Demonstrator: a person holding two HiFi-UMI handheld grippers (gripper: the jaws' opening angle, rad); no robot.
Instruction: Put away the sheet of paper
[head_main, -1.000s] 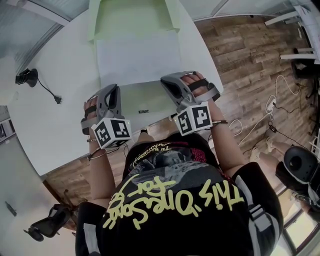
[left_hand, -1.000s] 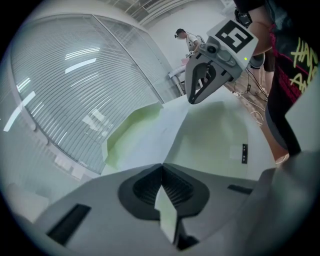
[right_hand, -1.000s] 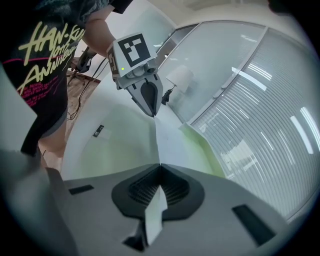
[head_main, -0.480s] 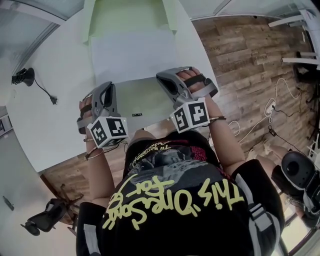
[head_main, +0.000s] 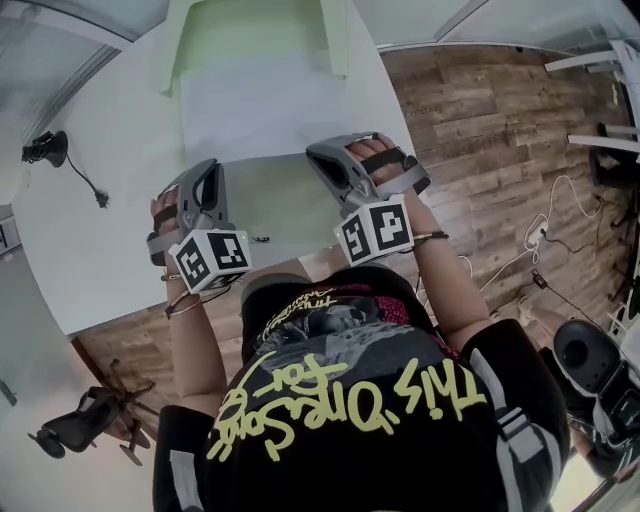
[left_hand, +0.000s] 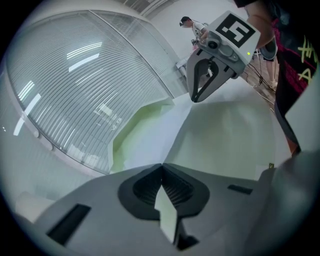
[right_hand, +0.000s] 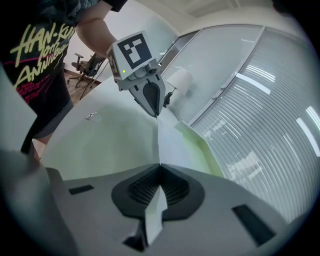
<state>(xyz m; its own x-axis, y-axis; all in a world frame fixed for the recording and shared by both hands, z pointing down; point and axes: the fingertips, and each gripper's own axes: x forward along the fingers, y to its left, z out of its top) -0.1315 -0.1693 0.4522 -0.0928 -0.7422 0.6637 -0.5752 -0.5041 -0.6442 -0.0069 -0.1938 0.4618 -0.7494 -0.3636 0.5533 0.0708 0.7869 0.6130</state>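
Left gripper (left_hand: 161, 166) leftward, paper (head_main: 255, 110) between jaws

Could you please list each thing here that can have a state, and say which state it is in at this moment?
left hand-held gripper: shut on the sheet of paper, at its near left corner.
right hand-held gripper: shut on the sheet of paper, at its near right corner.
sheet of paper: unfolded, spread over the folder, not yet enclosed.
folder: open, side flaps turned out.
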